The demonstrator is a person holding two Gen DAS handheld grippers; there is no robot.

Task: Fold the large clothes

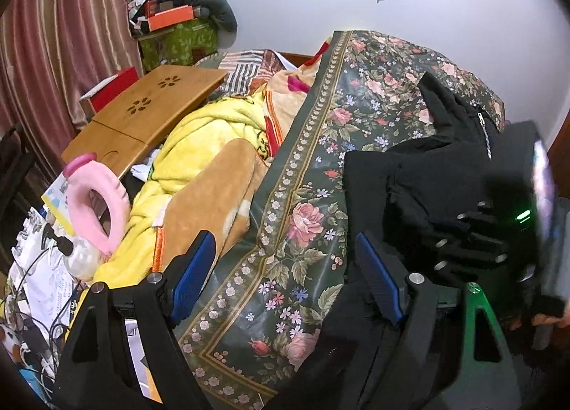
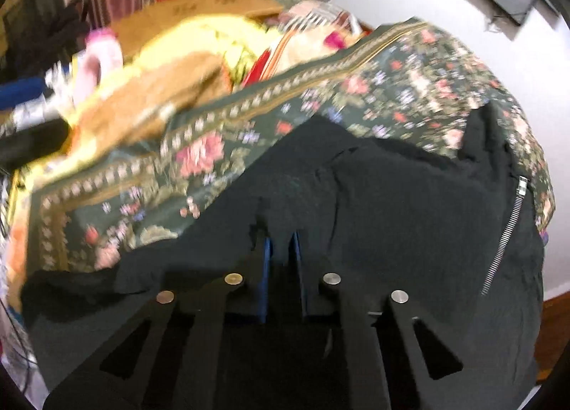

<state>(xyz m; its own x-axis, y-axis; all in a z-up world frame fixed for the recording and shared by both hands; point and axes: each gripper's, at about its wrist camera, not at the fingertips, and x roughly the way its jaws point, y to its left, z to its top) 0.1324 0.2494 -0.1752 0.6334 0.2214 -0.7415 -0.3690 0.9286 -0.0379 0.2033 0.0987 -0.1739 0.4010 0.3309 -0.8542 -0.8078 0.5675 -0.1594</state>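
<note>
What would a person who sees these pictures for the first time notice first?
First, the black jacket with a silver zipper, lying on the flowered bedspread. The right gripper is shut on a fold of it, while the left gripper hangs open above the bedspread. To the left lies a bright yellow blanket, with a pink neck pillow beside it.

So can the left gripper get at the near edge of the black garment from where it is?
Probably yes. The left gripper is open over the floral bedspread, and the black garment lies just beside its right finger, with nothing between them.
</note>
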